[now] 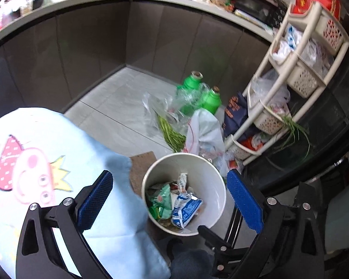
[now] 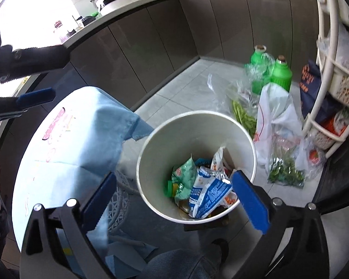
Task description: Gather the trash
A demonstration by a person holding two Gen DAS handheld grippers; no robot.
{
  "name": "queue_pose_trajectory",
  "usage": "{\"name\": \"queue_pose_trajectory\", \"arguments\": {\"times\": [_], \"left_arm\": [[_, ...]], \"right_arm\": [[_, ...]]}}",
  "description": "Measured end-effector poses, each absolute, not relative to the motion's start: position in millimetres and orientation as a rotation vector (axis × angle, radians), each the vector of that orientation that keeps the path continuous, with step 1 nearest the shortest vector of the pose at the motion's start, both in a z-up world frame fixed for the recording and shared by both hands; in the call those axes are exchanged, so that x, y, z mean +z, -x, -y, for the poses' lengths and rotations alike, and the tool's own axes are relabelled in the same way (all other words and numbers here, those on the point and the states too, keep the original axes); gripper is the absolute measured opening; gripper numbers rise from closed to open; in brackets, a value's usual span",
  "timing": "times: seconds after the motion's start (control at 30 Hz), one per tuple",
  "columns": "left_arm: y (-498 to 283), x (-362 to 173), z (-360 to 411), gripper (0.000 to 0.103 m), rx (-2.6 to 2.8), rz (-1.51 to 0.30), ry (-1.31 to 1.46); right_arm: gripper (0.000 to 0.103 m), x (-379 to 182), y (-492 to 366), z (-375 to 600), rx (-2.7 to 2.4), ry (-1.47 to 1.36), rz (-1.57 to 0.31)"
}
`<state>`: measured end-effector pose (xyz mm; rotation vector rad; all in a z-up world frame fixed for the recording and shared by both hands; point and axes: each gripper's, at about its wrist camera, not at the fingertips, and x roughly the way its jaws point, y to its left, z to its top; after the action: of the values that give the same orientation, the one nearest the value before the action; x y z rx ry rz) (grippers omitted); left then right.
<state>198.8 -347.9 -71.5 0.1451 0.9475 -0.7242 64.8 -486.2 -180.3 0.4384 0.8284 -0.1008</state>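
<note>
White bin [image 2: 151,153] holds wrappers [image 2: 207,190]; L tongs [image 1: 172,202] & R tongs [image 2: 172,200] spread apart, empty.

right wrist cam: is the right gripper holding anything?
No, the right gripper stands wide open above the white bin with nothing between its blue pads; the wrappers lie inside the bin.

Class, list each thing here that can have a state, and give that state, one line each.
Left tool: open, holding nothing.
Right tool: open, holding nothing.
Bin: upright, no lid, wrappers at the bottom.
Green bottles: upright on the floor.
White bag: crumpled, beside the bin.
Blue cloth: draped over the table.
</note>
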Motion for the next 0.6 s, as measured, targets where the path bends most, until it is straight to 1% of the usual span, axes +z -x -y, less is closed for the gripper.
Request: {"name": "queue_pose_trajectory", "arguments": {"times": [0.17, 0.33, 0.47, 0.6], "left_arm": [[-182, -32, 300, 0.094, -0.628, -0.871, -0.104], [-163, 3, 236, 0.094, -0.498, -0.811, -0.042], [-147, 23, 186, 0.094, -0.374, -0.779, -0.027], [-131, 36, 143, 0.094, -0.263, -0.783, -0.031]], "right_arm": [[0.1, -139, -61, 463, -0.087, -0.375, -0.787], [0.1, -90, -57, 427, -0.062, -0.302, -0.744], [0.1, -54, -54, 395, -0.053, -0.253, -0.723], [0.1, -27, -51, 366, -0.056, -0.232, -0.729]]}}
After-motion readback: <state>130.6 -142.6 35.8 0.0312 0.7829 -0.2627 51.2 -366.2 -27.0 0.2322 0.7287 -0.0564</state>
